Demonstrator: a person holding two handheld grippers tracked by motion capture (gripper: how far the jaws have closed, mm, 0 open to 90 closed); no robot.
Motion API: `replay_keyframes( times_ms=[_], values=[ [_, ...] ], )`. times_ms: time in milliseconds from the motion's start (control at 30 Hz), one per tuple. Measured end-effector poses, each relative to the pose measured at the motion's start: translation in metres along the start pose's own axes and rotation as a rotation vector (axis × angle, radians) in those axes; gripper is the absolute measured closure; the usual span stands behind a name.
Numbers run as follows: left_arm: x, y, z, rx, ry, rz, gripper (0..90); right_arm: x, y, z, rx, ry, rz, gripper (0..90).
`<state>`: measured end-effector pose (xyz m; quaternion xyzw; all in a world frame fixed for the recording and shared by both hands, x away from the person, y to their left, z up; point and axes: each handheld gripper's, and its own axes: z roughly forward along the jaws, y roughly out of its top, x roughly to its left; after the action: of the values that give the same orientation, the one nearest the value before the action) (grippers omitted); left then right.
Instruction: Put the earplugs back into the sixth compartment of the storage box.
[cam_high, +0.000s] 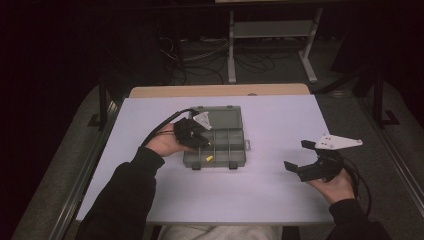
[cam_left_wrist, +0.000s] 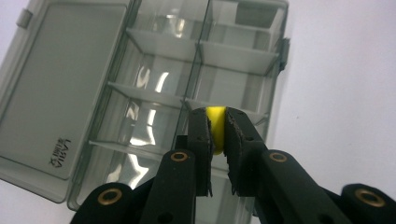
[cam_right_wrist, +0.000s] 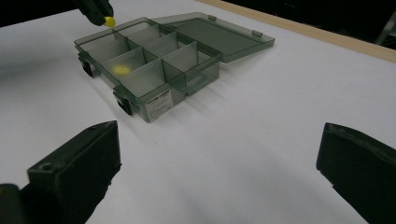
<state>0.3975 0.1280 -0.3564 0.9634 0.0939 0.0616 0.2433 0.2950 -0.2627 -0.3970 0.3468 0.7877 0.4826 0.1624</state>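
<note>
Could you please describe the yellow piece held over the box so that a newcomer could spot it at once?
On the white table lies a smoky clear compartment box with its lid open. Above its left edge, the left tool is shut on a small yellow piece. A second yellow piece lies loose inside a compartment; this one is pinched between black jaws.

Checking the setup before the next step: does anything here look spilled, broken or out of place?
Nothing stands out. The compartment box sits flat on the table with its lid open. One yellow piece lies in a compartment, and the left gripper holds a second yellow piece above the box.
</note>
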Motion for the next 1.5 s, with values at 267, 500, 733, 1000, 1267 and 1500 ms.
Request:
replay_keyframes(
  times_ms=[267,500,733,1000,1267,1500],
  values=[
    [0.003,-0.008,0.011,0.008,-0.004,-0.022,80.9,0.0,0.0,0.001,0.003,0.002,-0.003,0.0],
    [0.002,-0.014,0.022,0.026,-0.006,-0.04,80.9,0.0,0.0,0.001,0.003,0.002,-0.004,0.0],
    [0.002,-0.015,0.033,0.045,-0.008,-0.042,80.9,0.0,0.0,0.001,0.006,0.003,-0.002,0.0],
    [0.0,-0.016,0.039,0.051,-0.017,-0.05,80.6,0.0,0.0,0.001,0.004,0.002,-0.004,0.0],
    [0.001,-0.017,0.035,0.03,-0.015,-0.09,66.9,0.0,0.0,0.001,0.003,0.002,-0.005,0.0],
    [0.001,-0.021,0.021,-0.054,-0.028,-0.112,49.5,0.0,0.0,0.0,0.002,0.0,-0.001,0.0]
  ],
)
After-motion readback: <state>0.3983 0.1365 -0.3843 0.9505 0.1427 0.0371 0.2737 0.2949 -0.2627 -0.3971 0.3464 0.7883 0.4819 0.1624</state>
